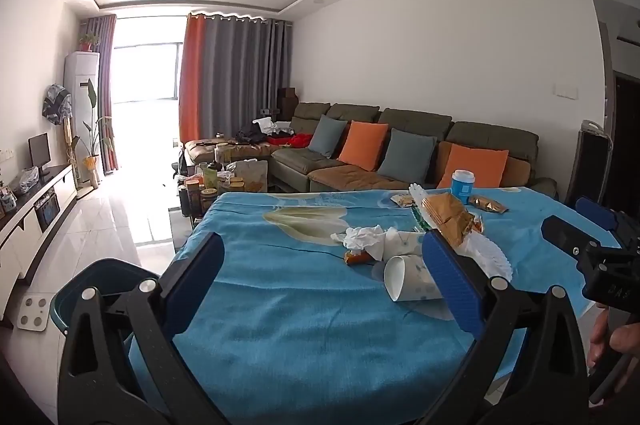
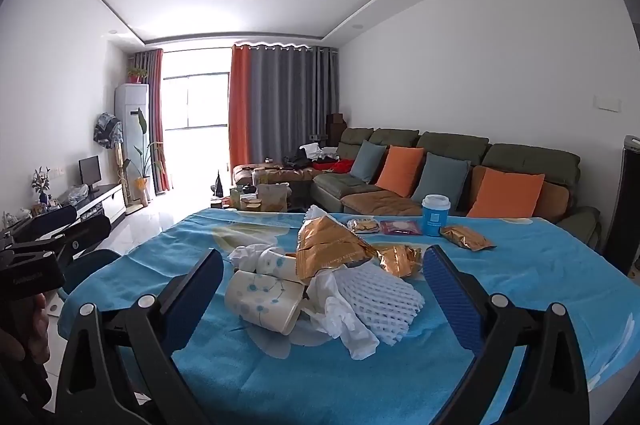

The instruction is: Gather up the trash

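Observation:
A pile of trash lies on the blue tablecloth [image 2: 280, 377]: a tipped paper cup [image 2: 264, 301] [image 1: 408, 277], crumpled white tissues [image 2: 344, 317] [image 1: 362, 237], a white foam fruit net [image 2: 380, 297] [image 1: 488, 253] and gold snack wrappers [image 2: 328, 245] [image 1: 448, 213]. My right gripper [image 2: 320, 289] is open and empty, its fingers either side of the pile, just short of it. My left gripper [image 1: 324, 273] is open and empty, to the left of the pile. The right gripper also shows at the right edge of the left wrist view [image 1: 592, 241].
A blue lidded cup [image 2: 435, 215], a gold packet [image 2: 466, 237] and flat wrappers [image 2: 384, 226] lie further back. A dark teal bin [image 1: 100, 289] stands on the floor left of the table. A sofa [image 2: 440, 161] with cushions stands behind.

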The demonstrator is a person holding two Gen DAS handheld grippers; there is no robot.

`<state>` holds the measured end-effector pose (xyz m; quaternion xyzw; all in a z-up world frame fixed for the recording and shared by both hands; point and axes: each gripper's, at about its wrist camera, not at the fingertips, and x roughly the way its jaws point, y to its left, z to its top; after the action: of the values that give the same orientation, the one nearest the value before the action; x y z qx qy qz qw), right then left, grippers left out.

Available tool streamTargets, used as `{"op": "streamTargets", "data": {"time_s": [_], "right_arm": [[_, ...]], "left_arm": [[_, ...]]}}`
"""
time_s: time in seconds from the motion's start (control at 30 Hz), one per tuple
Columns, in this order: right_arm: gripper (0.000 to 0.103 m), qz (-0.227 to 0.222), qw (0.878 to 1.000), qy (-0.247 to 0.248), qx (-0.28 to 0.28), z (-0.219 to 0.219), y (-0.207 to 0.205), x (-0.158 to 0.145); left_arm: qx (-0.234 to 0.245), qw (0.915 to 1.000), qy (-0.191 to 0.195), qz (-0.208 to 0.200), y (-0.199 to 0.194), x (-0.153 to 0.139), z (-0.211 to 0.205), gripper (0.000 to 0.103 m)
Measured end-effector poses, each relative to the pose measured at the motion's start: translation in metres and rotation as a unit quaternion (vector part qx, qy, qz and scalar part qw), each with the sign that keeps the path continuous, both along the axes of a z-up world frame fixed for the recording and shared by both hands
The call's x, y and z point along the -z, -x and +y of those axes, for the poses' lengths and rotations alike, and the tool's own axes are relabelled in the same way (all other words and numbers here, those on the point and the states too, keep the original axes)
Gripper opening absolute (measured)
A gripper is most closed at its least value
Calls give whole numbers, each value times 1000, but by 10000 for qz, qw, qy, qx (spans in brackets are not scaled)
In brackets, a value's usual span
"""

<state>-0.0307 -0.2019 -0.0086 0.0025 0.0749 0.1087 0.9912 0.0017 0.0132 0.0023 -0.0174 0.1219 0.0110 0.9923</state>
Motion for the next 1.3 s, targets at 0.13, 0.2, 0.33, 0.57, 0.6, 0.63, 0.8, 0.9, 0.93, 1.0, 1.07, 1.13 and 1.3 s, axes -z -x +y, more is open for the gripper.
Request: {"op": "streamTargets", "data": {"time_s": [0.13,0.2,0.33,0.57,0.6,0.63,0.8,0.9,0.93,1.0,1.07,1.13,1.3], "right_arm": [[96,66,10000,47,-12,2,-4,0],[96,49,10000,72,-15,4,-4,-1],[96,97,9999,76,-26,5,-8,1],[96,123,9999,82,-35,6,-10,0],[96,128,9999,82,-28,6,-9,0],[96,121,9999,72,-29,6,-9,0],[96,100,9999,70,-30,6,-9,1],[96,92,9999,57,-26,6,-9,1],[96,85,9999,62,-14,6,-8,2],[96,81,10000,49,-8,6,-7,2],[96,71,10000,42,-8,5,-6,2],[96,66,10000,59,-5,5,-4,3],[96,70,10000,60,6,5,-3,2]], "left_arm": [[-62,10000,72,-16,-1,-1,3,97],[-79,10000,41,-18,-1,-2,4,98],[-108,9999,36,-35,-1,-2,3,97],[-142,9999,56,-42,-2,-1,5,97],[-141,9999,53,-52,-2,-1,5,97],[-132,9999,51,-51,-3,-1,4,97],[-141,9999,61,-56,-3,0,4,98],[-144,9999,13,-72,-2,0,4,97],[-135,9999,0,-75,-2,0,3,97],[-131,9999,4,-90,-1,-1,3,97],[-143,9998,-5,-110,0,-1,4,97],[-138,9998,16,-103,1,-1,4,97],[-112,9998,-54,-183,3,-3,1,98]]}}
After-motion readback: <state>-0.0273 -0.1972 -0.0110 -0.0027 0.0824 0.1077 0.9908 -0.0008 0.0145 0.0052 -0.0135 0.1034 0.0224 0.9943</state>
